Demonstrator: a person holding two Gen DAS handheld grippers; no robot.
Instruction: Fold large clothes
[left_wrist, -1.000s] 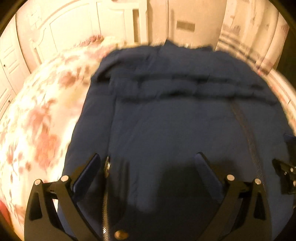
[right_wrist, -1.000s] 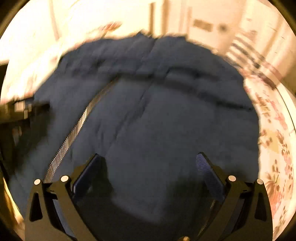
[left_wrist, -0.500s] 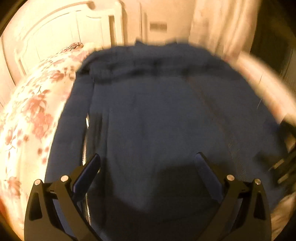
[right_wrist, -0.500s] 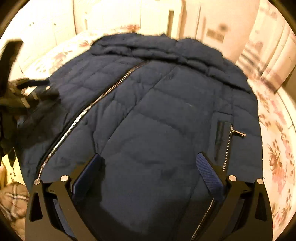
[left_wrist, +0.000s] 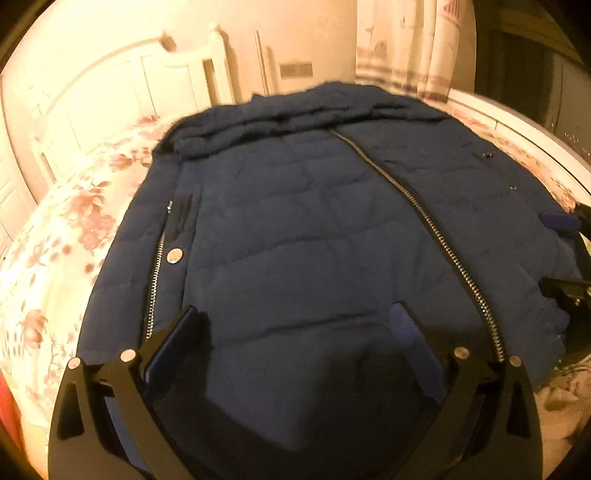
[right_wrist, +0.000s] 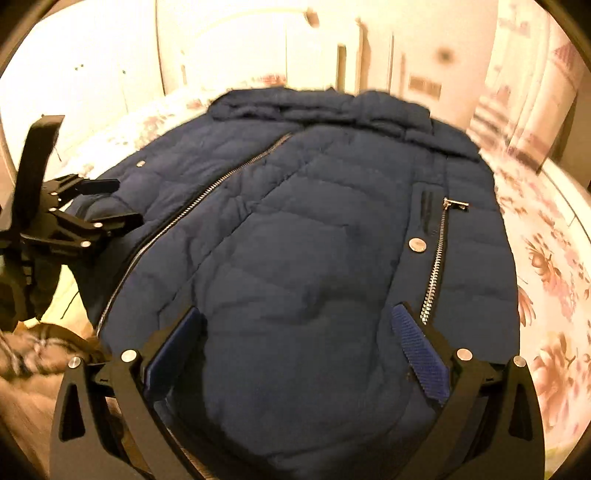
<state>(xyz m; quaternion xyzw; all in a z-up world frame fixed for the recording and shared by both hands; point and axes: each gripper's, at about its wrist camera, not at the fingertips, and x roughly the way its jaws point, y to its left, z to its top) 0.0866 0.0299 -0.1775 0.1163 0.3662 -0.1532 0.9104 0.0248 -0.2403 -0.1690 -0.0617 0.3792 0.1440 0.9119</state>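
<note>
Left jaws: my left gripper (left_wrist: 295, 325) spread wide, nothing held.
Right jaws: my right gripper (right_wrist: 295, 325) wide too, nothing held.
Jacket: navy quilted jacket (left_wrist: 314, 229) flat on floral bedspread (left_wrist: 66, 236), under both.

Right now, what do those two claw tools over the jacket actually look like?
Both are alike: the left gripper and right gripper have glossy black, curved frames with triangular cut-outs and silver rivets. Their fingers carry ribbed blue pads. No cables, markings or sleeves show.

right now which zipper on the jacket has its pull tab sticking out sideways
The short pocket zipper by the right gripper; its silver pull lies sideways at the top. The long centre zipper shows none.
</note>
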